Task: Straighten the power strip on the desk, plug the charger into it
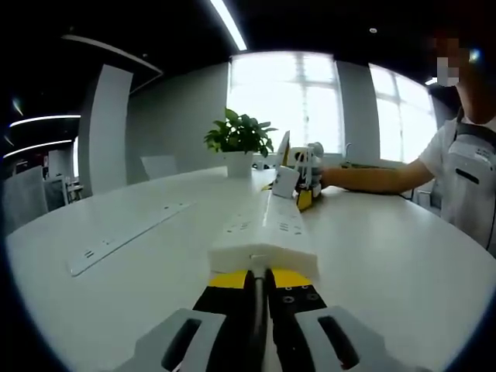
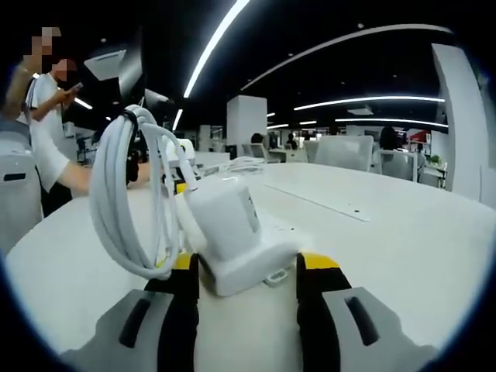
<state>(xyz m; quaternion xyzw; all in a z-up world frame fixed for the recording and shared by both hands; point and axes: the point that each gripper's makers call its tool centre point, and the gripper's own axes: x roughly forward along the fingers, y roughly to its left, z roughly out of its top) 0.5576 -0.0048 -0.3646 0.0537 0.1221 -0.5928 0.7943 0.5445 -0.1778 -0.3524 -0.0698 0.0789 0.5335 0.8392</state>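
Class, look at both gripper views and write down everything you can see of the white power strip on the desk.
The long white plastic power strip lies flat on the round white desk, running away from the left gripper, whose yellow-tipped jaws are shut on its near end. Socket slots show on its top. At the far end the right gripper holds a white boxy charger with coiled white cable standing on the strip.
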